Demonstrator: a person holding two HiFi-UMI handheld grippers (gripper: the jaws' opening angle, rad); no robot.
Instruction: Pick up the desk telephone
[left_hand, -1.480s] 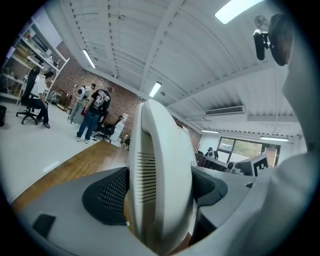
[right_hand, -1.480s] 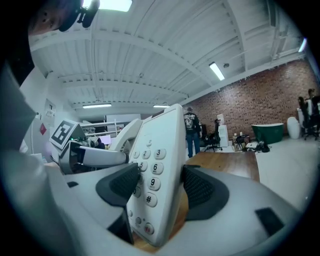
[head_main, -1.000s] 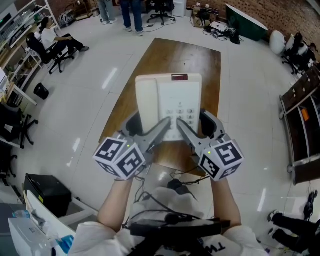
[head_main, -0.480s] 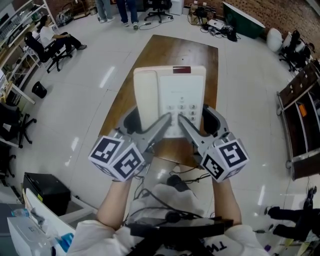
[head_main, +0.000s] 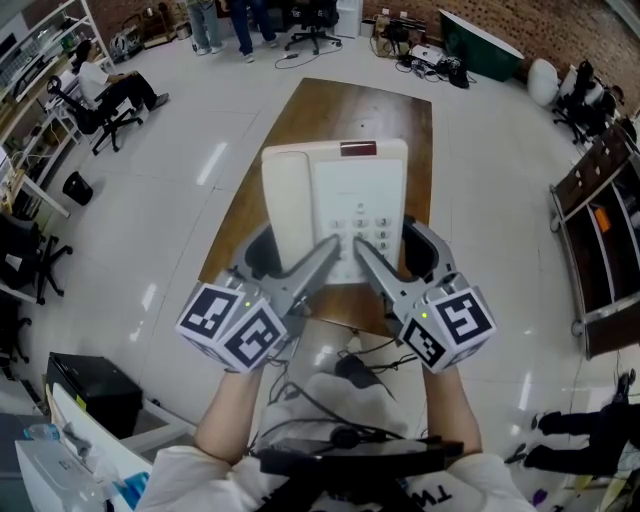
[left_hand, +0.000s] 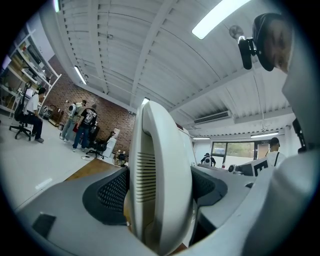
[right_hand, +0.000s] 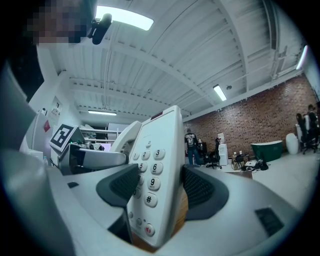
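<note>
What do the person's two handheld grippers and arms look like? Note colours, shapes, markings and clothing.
The left gripper and right gripper are grey, with long tapering jaws and dark textured pads. Each carries a cube of black-and-white square markers and a green light. The sleeves are white and short; black cables hang below.

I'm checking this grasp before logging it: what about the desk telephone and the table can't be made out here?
- Head view: the near edge of the desk telephone is covered by the left claw and right claw.
- Head view: any gap between it and the table is hidden by the telephone's own body.
- Head view: print on its red strip is too small.
- Left gripper view: its front is hidden behind the handset.
</note>
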